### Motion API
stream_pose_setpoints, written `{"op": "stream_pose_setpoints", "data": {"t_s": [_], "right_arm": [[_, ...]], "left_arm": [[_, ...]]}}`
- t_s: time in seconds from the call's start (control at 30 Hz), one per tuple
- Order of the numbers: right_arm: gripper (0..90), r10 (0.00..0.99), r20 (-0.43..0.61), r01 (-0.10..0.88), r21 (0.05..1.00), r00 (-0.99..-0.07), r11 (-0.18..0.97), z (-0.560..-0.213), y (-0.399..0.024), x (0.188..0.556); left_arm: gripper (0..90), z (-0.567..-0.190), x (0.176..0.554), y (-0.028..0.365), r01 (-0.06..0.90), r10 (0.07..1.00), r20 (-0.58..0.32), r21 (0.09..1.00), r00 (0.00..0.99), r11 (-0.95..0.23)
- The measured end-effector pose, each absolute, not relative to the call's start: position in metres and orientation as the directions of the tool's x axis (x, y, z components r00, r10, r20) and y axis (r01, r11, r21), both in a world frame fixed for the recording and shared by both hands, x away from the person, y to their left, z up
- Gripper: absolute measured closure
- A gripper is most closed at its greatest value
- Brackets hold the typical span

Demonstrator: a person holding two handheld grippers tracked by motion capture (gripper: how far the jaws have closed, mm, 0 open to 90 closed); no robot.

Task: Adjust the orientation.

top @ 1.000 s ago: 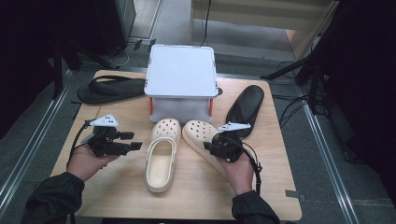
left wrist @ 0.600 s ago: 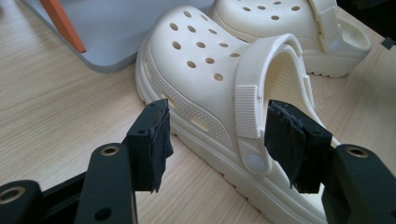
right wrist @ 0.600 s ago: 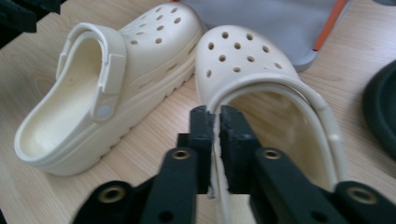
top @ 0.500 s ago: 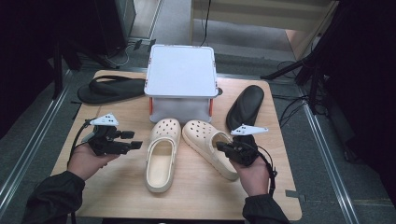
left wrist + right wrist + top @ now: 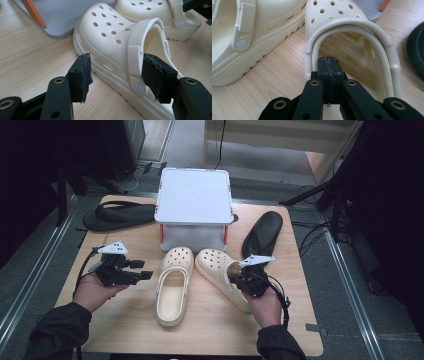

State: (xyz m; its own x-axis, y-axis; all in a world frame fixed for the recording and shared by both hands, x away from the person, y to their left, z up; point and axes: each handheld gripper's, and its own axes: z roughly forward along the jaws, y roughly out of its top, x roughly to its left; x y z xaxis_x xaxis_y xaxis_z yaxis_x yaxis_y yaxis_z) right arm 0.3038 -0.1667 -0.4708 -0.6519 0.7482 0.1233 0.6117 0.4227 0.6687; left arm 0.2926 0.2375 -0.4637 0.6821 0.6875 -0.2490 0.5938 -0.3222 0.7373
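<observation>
Cream foam clogs are laid side by side on the wooden surface (image 5: 125,250), toes toward a grey lidded box (image 5: 194,205). The left clog (image 5: 172,285) is set upright and roughly straight; the right clog (image 5: 222,277) is angled, with its heel turned outward toward the right hand.

The right tongs (image 5: 239,281) are placed at the heel opening of the right clog. In the right gripper view, the jaws are seen pressed fully together, pad against pad, just inside the heel strap (image 5: 352,32). The jaws have just been closing. Nothing appears to be caught between them, though the contact with the clog's rim is hidden beneath the pads and cannot be confirmed.

The left tongs (image 5: 142,270) are held released, level above the surface and just beside the left clog. In the left gripper view, the side wall and strap rivet of that clog are framed between the spread pads (image 5: 83,75), which are kept clear of it.

A black flip-flop (image 5: 117,215) is located at the far left of the surface, and a black sole (image 5: 262,232) at the far right, near the right clog.
</observation>
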Motion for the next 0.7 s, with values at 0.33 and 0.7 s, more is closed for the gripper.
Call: {"op": "stream_pose_setpoints", "data": {"t_s": [0.33, 0.7], "right_arm": [[90.0, 0.741, 0.122, 0.604, 0.672, -0.660, 0.428, -0.469, -0.159, 0.302], [90.0, 0.709, 0.122, 0.583, 0.674, -0.694, 0.454, -0.469, -0.140, 0.296]], "left_arm": [[41.3, -0.464, 0.293, 0.236, 0.593, 0.685, -0.247, 0.735, 0.686, -0.329], [41.3, -0.464, 0.293, 0.236, 0.594, 0.684, -0.248, 0.734, 0.686, -0.330]]}}
